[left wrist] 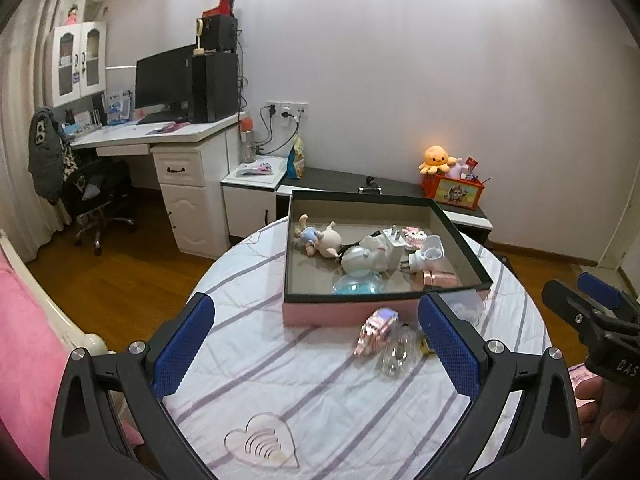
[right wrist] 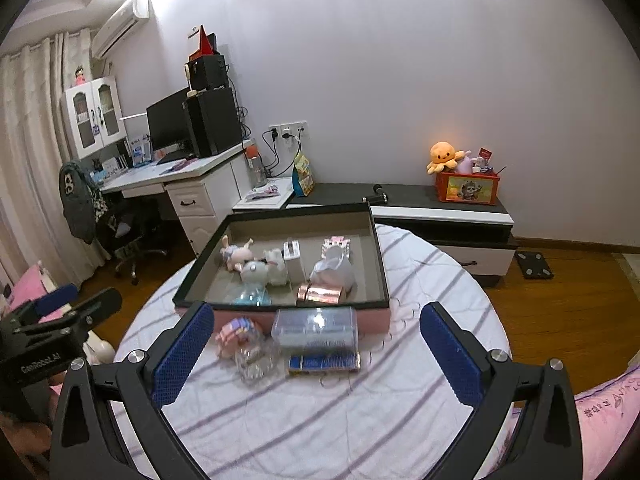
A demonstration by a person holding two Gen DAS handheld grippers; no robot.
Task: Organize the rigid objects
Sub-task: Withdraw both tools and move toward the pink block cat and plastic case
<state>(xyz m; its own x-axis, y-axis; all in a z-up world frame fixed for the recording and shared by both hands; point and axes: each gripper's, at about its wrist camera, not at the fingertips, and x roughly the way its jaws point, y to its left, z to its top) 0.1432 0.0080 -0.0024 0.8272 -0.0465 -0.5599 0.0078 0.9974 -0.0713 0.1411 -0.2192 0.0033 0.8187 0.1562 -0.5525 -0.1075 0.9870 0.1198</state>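
A pink box with a black rim [left wrist: 344,312] [right wrist: 376,320] stands on the round striped table and holds toy figures, chargers, a blue ball and a rose-gold cylinder [right wrist: 320,293]. In front of it lie a pink block toy [left wrist: 376,332] [right wrist: 234,334], a clear glass piece [left wrist: 398,354] [right wrist: 254,362], a clear plastic case [right wrist: 316,326] and a blue-and-gold flat case [right wrist: 324,362]. A clear heart-shaped piece [left wrist: 262,446] lies near me. My left gripper [left wrist: 316,344] is open and empty above the table. My right gripper [right wrist: 316,354] is open and empty, over the loose items.
The round table [left wrist: 280,380] is covered by a white cloth with purple stripes. Behind it stand a low cabinet with an orange toy box [right wrist: 468,188], a white desk with a monitor [left wrist: 164,80], and an office chair [left wrist: 92,196]. A pink bed edge [left wrist: 24,340] is on the left.
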